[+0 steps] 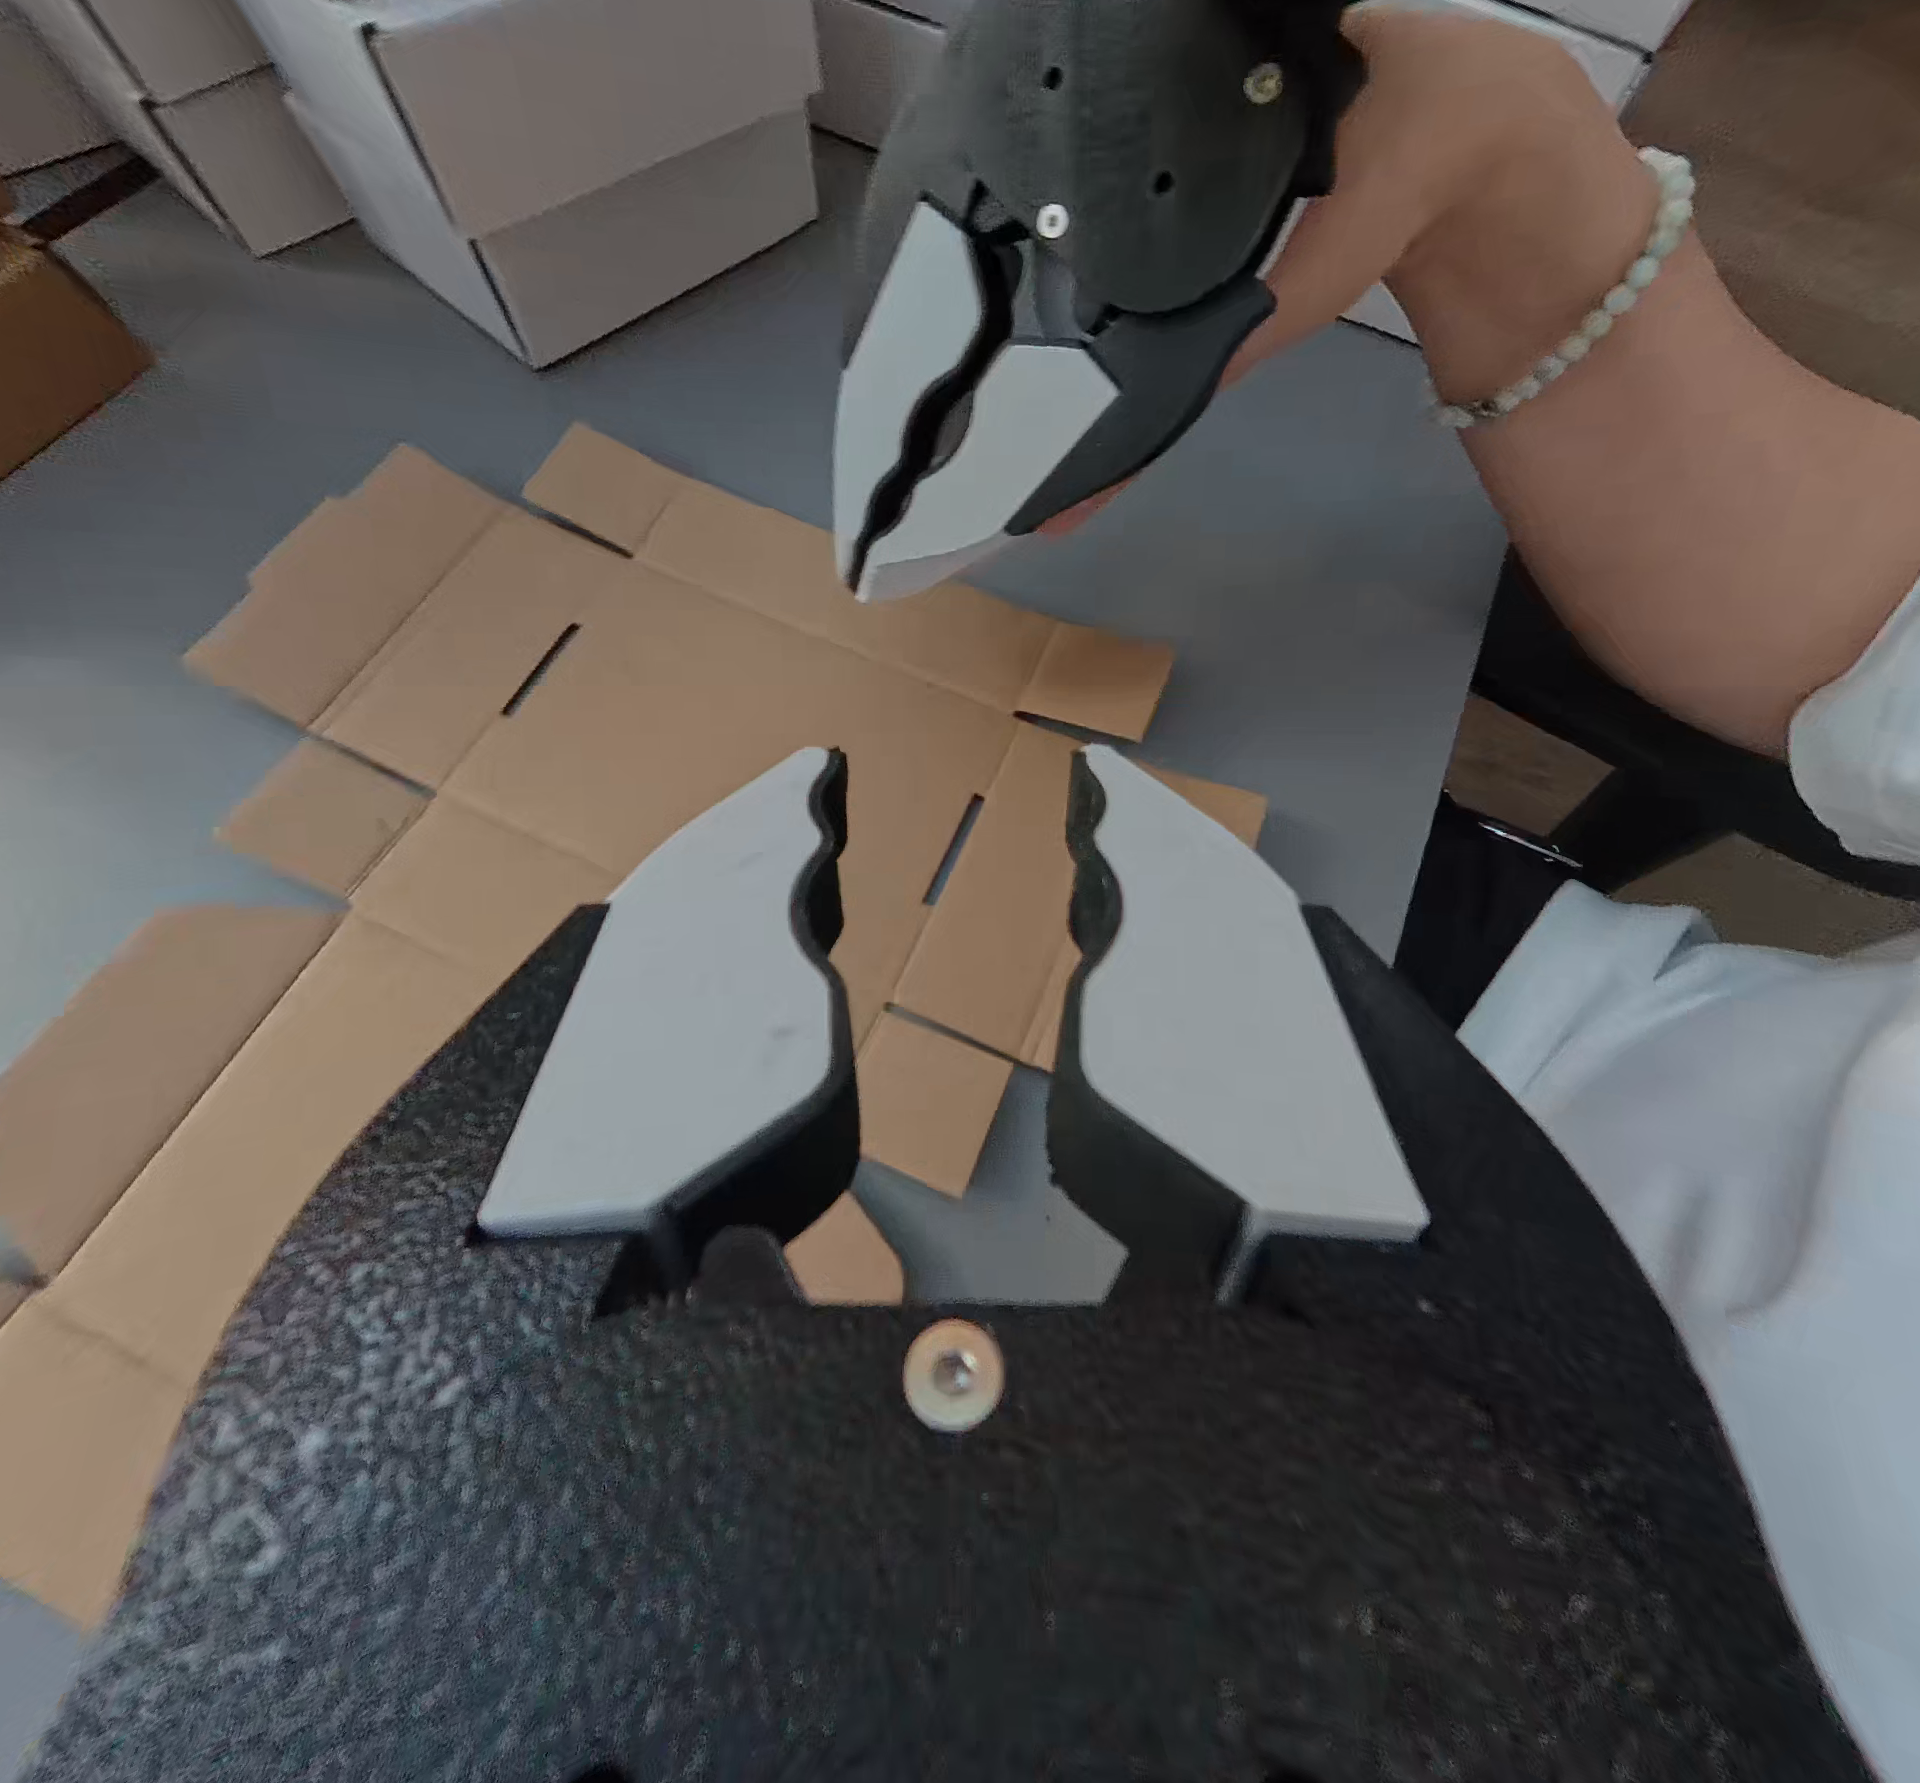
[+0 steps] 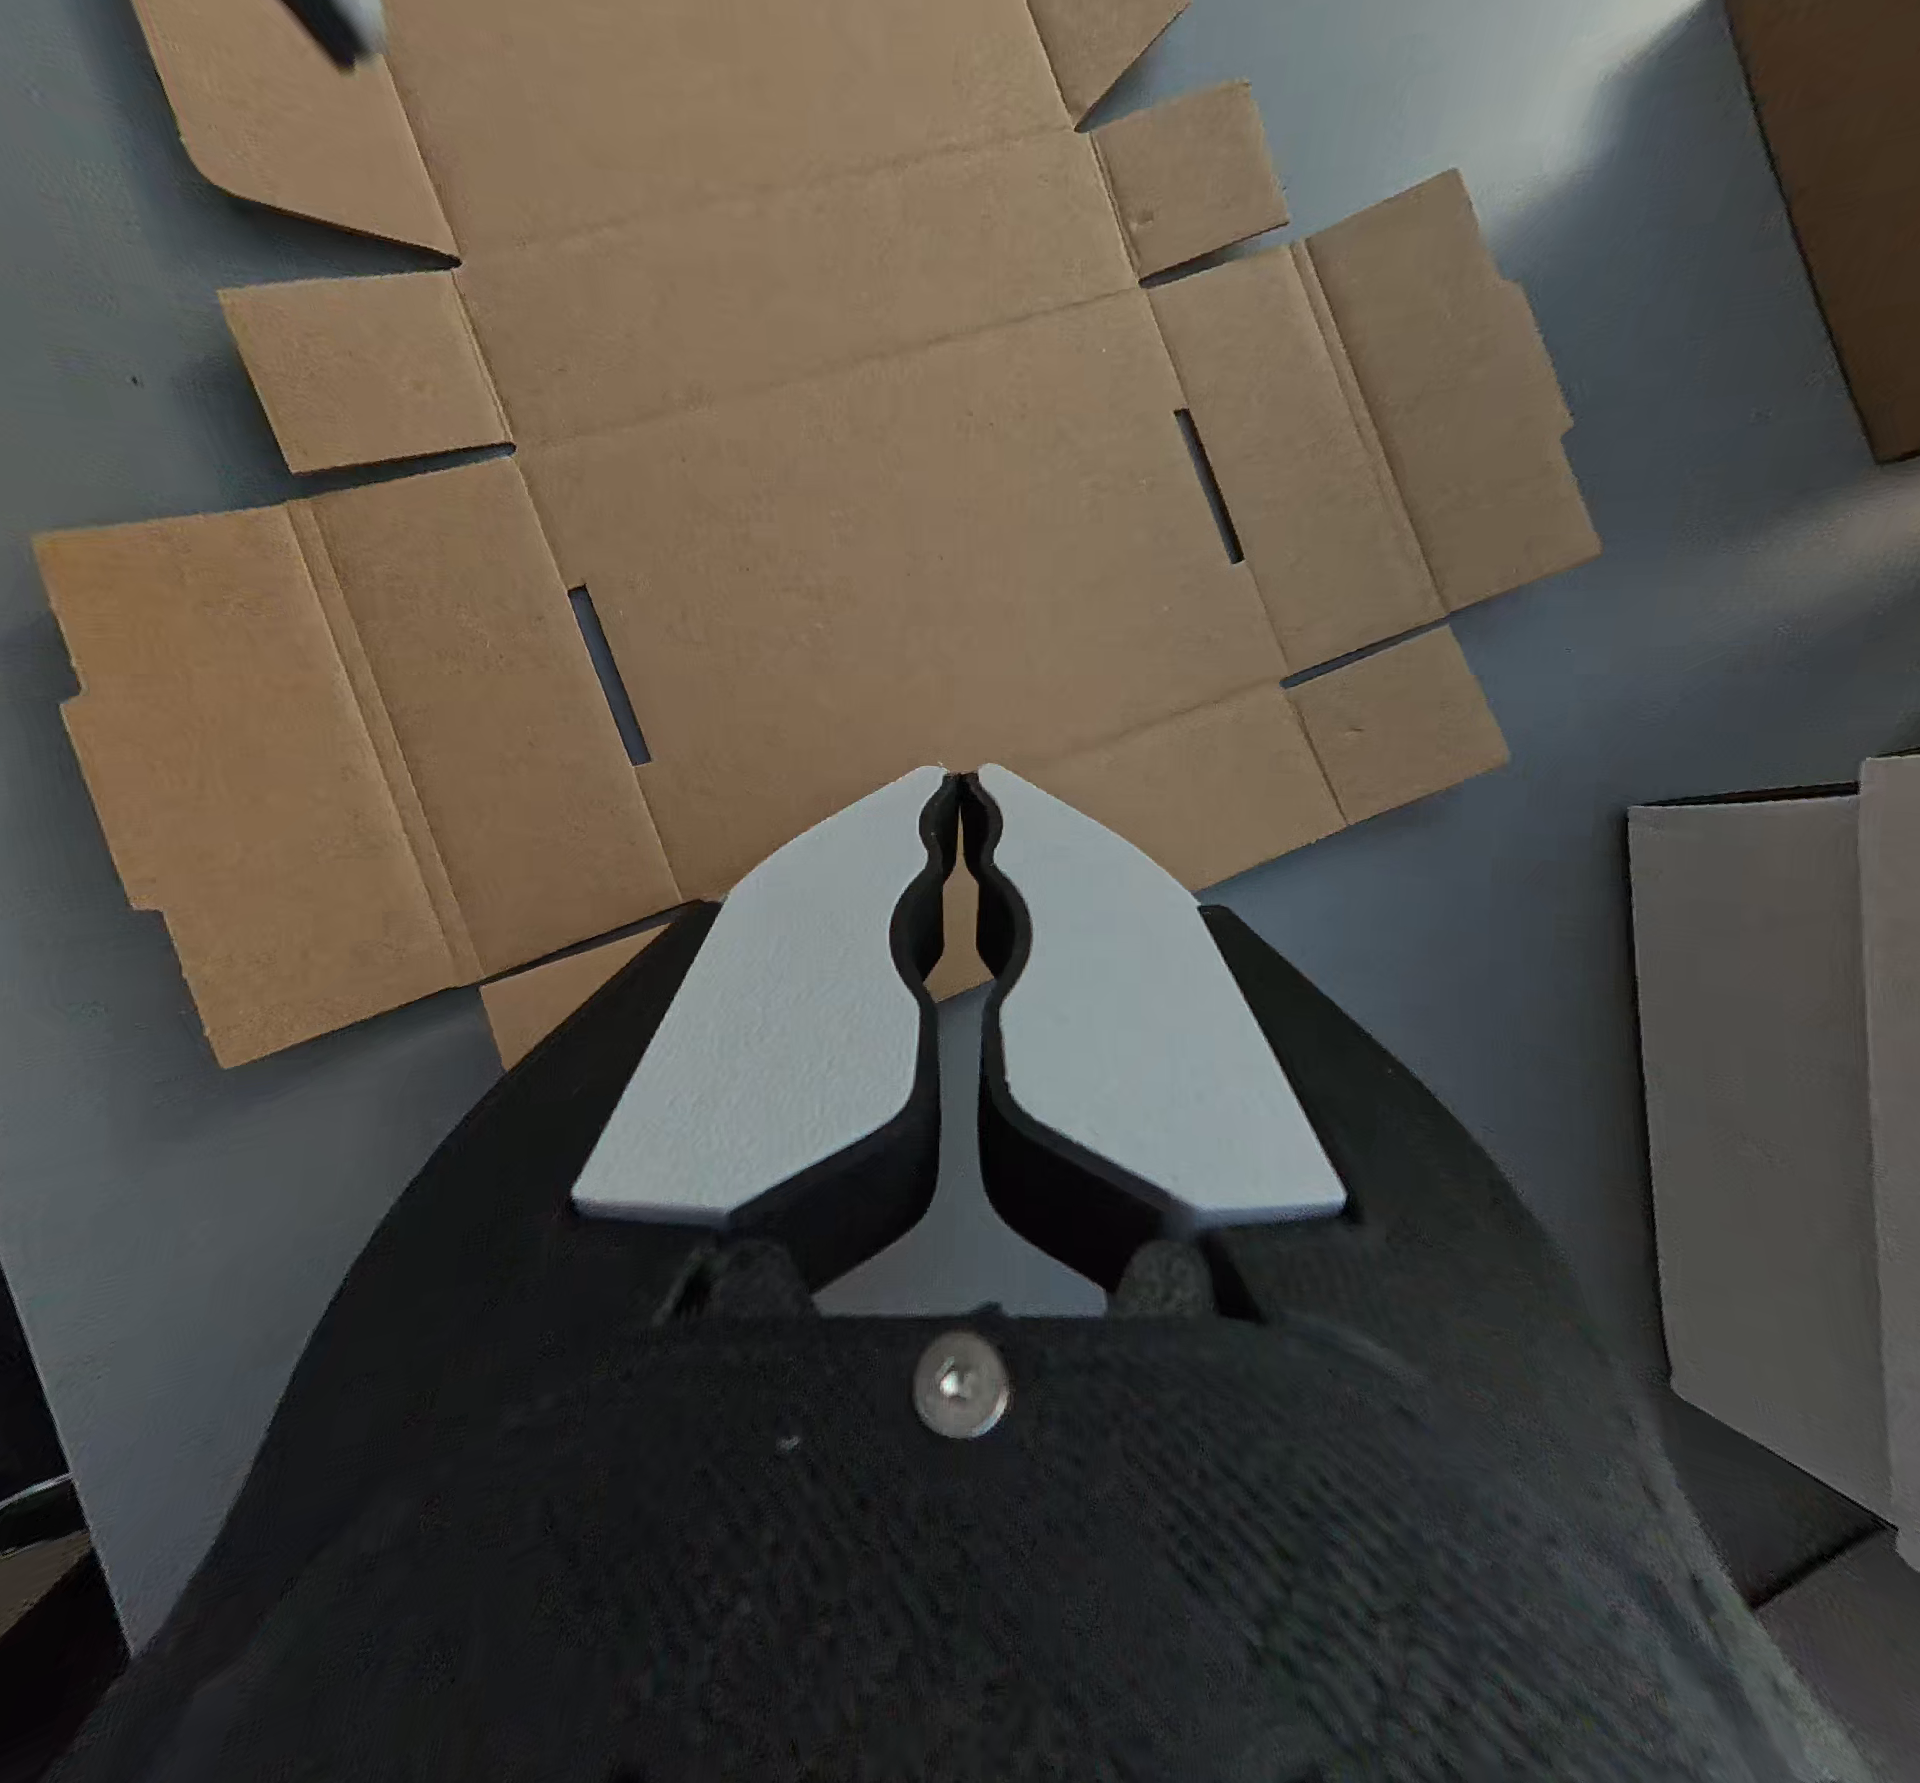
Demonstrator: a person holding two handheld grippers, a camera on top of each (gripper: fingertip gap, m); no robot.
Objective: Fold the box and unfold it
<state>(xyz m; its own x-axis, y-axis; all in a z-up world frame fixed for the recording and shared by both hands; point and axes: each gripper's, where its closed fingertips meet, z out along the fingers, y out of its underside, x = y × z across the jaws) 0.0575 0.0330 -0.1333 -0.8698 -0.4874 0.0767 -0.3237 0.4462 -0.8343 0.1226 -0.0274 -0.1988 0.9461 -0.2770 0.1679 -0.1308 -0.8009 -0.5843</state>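
Box-wise, nothing is gripped yet: the left hand-held gripper point(image 1: 956, 777) is held parted and empty above the flat brown corrugated cardboard box blank point(image 2: 831, 445), while the right hand-held gripper point(image 2: 961, 777) is pinched closed on nothing over its near edge. The blank is spread flat on the grey bench point(image 2: 1558, 71). It's judged light, stiffish, bendy only along the scored creases, so an outer side flap point(image 2: 1455, 403) would be best pinched. White closed cardboard boxes point(image 1: 582, 123) are stacked behind; contents can't be seen.
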